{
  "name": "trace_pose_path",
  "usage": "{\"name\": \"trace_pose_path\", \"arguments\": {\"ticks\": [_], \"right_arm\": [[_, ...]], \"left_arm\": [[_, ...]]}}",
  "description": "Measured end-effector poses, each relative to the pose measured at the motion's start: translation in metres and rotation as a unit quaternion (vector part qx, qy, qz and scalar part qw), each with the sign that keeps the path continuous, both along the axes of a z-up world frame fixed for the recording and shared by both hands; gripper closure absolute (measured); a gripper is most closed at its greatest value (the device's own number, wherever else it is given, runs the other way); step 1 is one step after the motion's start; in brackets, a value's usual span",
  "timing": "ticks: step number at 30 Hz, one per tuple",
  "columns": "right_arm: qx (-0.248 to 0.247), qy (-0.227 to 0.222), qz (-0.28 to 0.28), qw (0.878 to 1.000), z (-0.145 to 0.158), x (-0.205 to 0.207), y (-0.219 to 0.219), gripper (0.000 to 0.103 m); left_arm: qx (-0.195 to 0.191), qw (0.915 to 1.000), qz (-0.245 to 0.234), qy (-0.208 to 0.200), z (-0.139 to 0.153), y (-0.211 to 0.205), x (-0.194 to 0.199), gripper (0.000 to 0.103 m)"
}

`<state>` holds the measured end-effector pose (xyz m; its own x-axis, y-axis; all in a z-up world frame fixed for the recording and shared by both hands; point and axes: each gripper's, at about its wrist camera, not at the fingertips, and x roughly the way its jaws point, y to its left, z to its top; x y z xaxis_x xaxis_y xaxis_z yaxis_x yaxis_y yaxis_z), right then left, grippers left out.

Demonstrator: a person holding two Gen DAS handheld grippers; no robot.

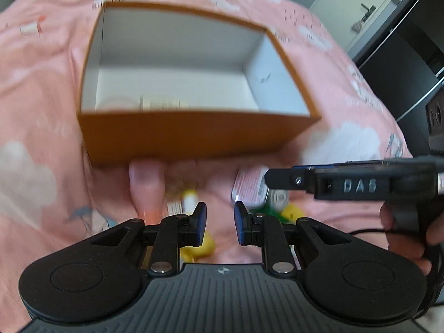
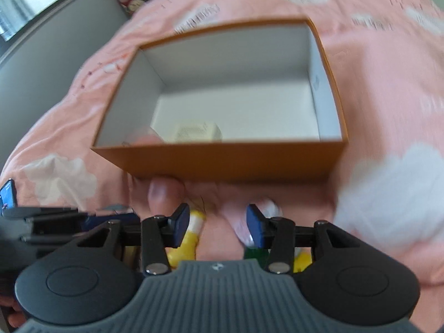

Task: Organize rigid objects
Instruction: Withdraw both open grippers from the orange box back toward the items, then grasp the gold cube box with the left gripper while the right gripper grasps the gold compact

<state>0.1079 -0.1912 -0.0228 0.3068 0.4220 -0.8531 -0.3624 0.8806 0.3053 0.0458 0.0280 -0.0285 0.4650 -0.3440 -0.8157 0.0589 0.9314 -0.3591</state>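
From the left wrist, the left gripper [image 1: 217, 223] is seen with its fingers a narrow gap apart and nothing held. The orange box [image 1: 194, 133] sits beyond on the pink bedspread [image 1: 41, 111], and loose items lie just before it, among them a yellow toy [image 1: 205, 245].

From the right wrist, the right gripper [image 2: 217, 223] is seen partly open and empty above another yellow toy [image 2: 186, 245]. One item should be straddled squarely before the fingers are closed, then carried clear over the box wall.

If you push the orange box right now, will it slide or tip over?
Probably slide. The orange box looks wide and low, so tipping seems unlikely. It holds only a couple of small items, so it is likely light. The soft pink bedcover may bunch up and drag.
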Motion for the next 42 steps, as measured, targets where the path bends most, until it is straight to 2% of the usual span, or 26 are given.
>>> {"name": "trace_pose_path", "arguments": {"ticks": [4,6,8,10,14,18,22,27,31,34,38,40,42], "right_arm": [[0.003,0.044,-0.014,0.999,-0.018,0.002,-0.008,0.057],[0.005,0.063,-0.019,0.998,-0.027,0.002,-0.011,0.057],[0.007,0.079,-0.023,0.997,-0.034,0.002,-0.011,0.057],[0.01,0.091,-0.025,0.996,-0.038,0.002,-0.01,0.057],[0.011,0.107,-0.02,0.994,-0.045,0.001,-0.007,0.057],[0.008,0.109,-0.016,0.994,-0.051,0.001,-0.003,0.057],[0.004,0.113,-0.023,0.993,-0.055,0.004,-0.003,0.057],[0.007,0.113,-0.049,0.992,-0.056,0.012,-0.012,0.057],[0.005,0.126,-0.07,0.99,-0.055,0.013,-0.017,0.057],[0.025,0.103,-0.05,0.993,-0.044,0.008,-0.014,0.057],[0.039,0.076,-0.022,0.996,-0.035,0.006,0.0,0.057],[0.044,0.08,-0.009,0.996,-0.034,0.004,0.007,0.06],[0.043,0.087,0.003,0.995,-0.035,0.003,0.013,0.061]], "left_arm": [[-0.004,0.9999,0.013,0.007,-0.007,0.01,-0.007,0.076],[-0.001,0.9997,0.02,0.013,-0.007,0.011,-0.008,0.069],[0.005,0.9998,0.02,0.009,-0.005,0.014,-0.011,0.049],[0.009,0.9999,0.014,0.004,-0.003,0.016,-0.013,0.038],[0.022,0.9997,0.005,0.014,-0.007,0.017,-0.013,0.029],[0.04,0.9988,0.01,0.026,-0.014,0.017,-0.013,0.029],[0.034,0.9992,0.012,0.019,-0.012,0.021,-0.014,0.029],[0.05,0.9983,0.027,0.011,-0.006,0.031,-0.012,0.029],[0.062,0.9951,0.065,0.04,-0.001,0.05,-0.012,0.029],[0.077,0.9928,0.075,0.053,0.0,0.059,-0.016,0.022],[0.07,0.992,0.076,0.072,-0.009,0.057,-0.019,0.022],[0.092,0.9916,0.059,0.069,-0.008,0.045,-0.02,0.022],[0.142,0.9872,0.024,0.068,-0.008,0.028,-0.02,0.022]]}}
